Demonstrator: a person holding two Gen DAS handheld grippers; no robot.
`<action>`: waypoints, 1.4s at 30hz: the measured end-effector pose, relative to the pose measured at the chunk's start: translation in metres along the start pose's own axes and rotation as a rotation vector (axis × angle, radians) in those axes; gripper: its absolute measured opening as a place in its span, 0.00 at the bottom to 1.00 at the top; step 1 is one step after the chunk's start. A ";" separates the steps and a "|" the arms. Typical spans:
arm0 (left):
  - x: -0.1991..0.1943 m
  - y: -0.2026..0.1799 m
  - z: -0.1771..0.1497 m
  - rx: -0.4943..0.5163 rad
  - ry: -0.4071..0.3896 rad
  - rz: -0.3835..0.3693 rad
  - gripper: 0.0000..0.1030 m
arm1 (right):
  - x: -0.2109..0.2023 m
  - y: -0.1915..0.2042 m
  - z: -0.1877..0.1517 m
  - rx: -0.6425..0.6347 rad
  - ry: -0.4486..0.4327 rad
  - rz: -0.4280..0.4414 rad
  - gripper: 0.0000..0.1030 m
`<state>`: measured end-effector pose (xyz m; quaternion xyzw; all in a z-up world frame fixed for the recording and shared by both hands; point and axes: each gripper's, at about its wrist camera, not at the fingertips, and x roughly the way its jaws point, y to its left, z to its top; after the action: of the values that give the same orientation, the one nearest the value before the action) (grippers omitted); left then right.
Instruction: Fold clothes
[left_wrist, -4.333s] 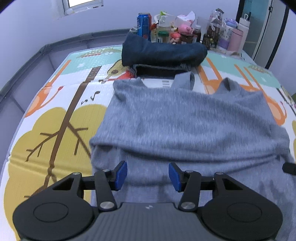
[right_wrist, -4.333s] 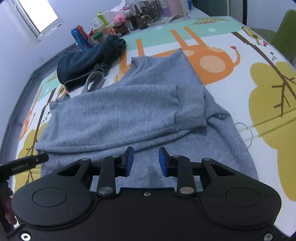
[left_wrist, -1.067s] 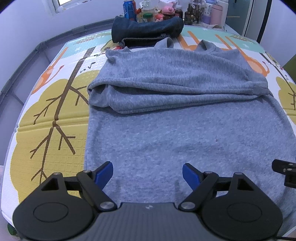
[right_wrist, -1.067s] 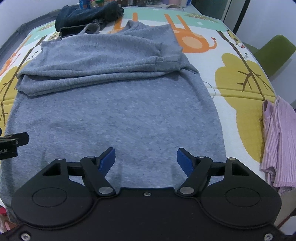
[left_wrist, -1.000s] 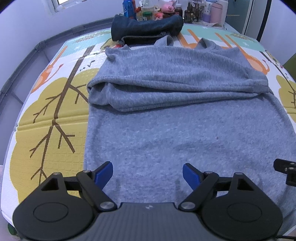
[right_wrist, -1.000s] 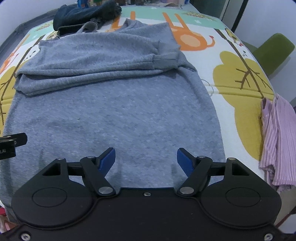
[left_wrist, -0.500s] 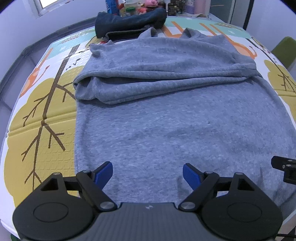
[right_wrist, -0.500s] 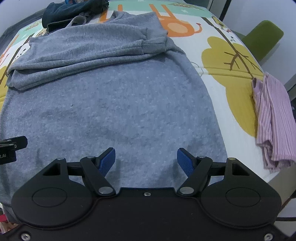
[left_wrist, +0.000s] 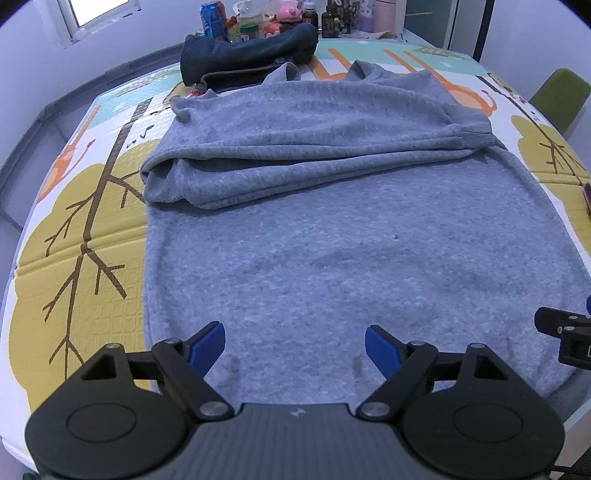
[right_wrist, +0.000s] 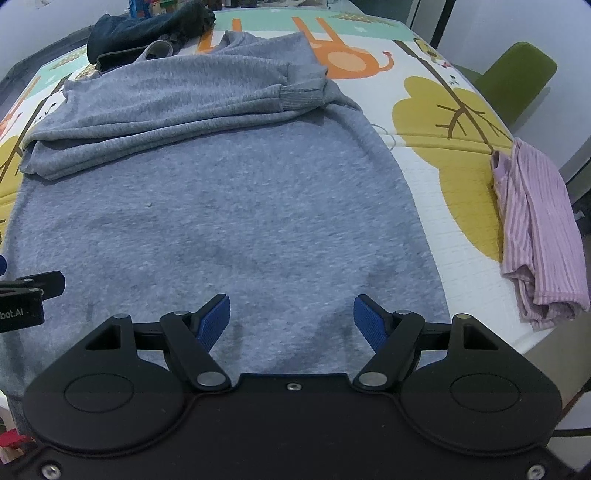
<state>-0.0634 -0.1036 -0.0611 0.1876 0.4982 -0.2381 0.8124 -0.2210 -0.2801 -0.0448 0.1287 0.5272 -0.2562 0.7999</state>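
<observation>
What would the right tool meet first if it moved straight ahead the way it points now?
Most likely the grey sweatshirt: the open right tool points steeply down at its lower body, near the hem, with nothing in between. How far above the fabric it is I cannot tell.

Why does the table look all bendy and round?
Fisheye lenses: in the left wrist view the tree-print play mat bulges and curves at the edges; in the right wrist view the grey fleece sweatshirt bulges too, and both views go dark at the corners.
</observation>
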 end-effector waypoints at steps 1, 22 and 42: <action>-0.001 -0.001 -0.001 -0.004 0.001 0.003 0.83 | 0.000 -0.001 0.000 -0.003 0.000 0.000 0.70; -0.033 -0.046 -0.044 -0.103 0.015 0.062 0.83 | -0.012 -0.039 -0.027 -0.102 -0.016 0.071 0.70; -0.030 0.025 -0.105 -0.318 0.067 0.185 0.86 | 0.001 -0.121 -0.064 0.018 -0.015 0.037 0.70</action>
<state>-0.1363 -0.0205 -0.0783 0.1100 0.5369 -0.0742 0.8332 -0.3362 -0.3516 -0.0644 0.1439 0.5165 -0.2471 0.8071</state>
